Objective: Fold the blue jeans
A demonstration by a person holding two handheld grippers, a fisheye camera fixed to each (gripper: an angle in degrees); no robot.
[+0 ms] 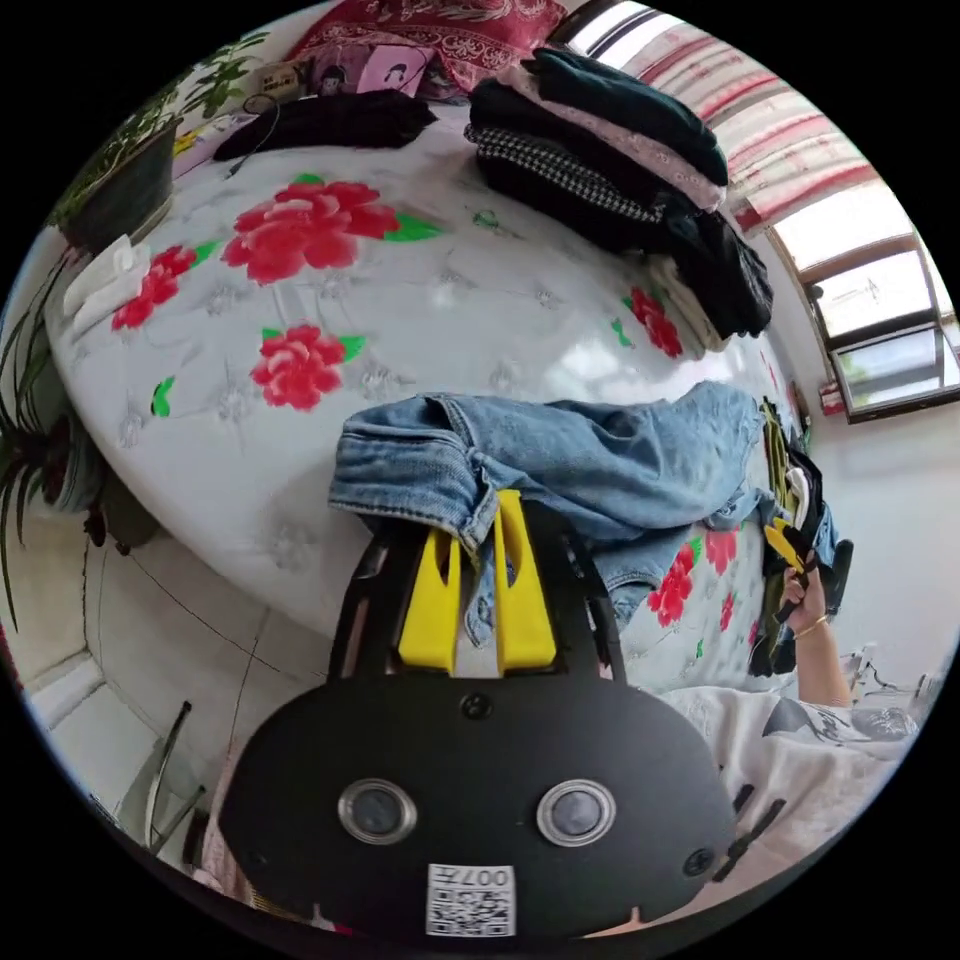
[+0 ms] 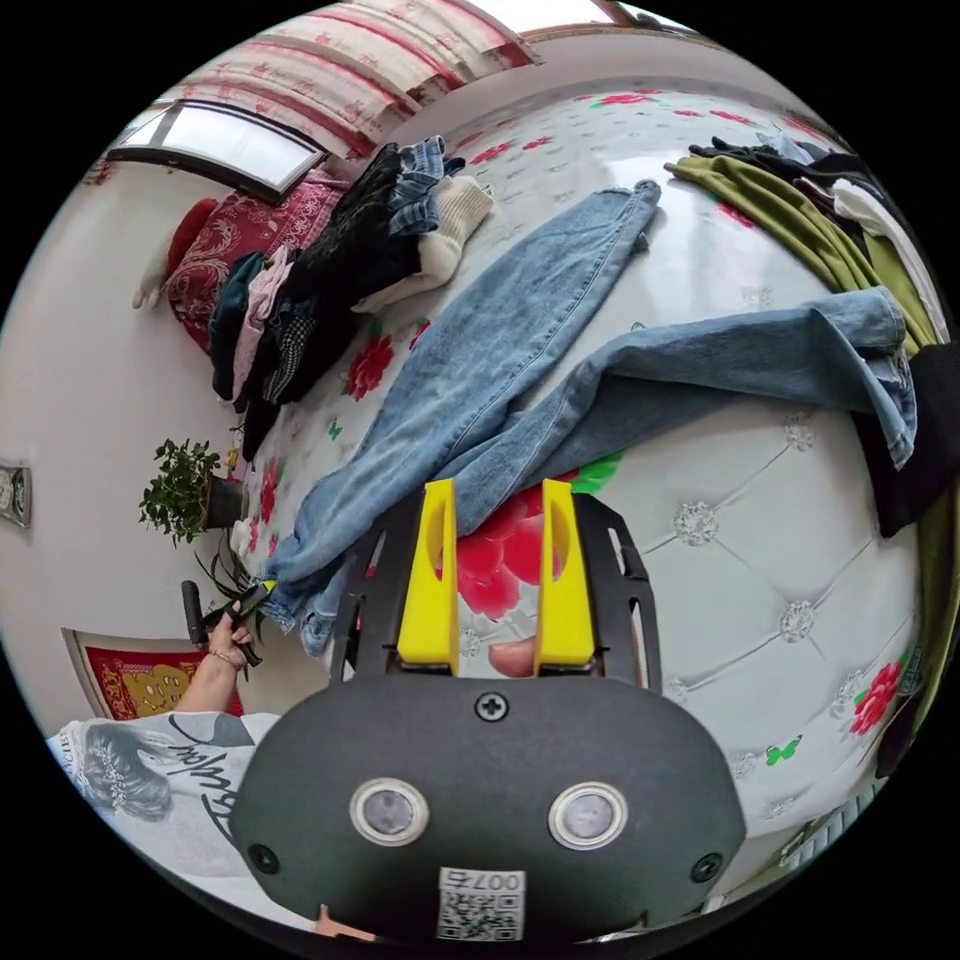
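- The blue jeans point(image 2: 520, 370) lie spread across the bed point(image 2: 740, 560), which has a white quilted cover printed with red flowers; the two legs splay apart.
- The left gripper point(image 1: 478, 530) has its yellow jaws pinching the waistband edge of the jeans at the bed's edge.
- The right gripper point(image 2: 495, 520) hovers over the bed just below the jeans, its jaws spread with nothing between them.
- A stack of folded clothes point(image 1: 610, 160) sits farther back on the bed.
- An olive green garment point(image 2: 800, 220) lies beside one jeans leg.
- A potted plant point(image 2: 185, 490) stands by the wall.
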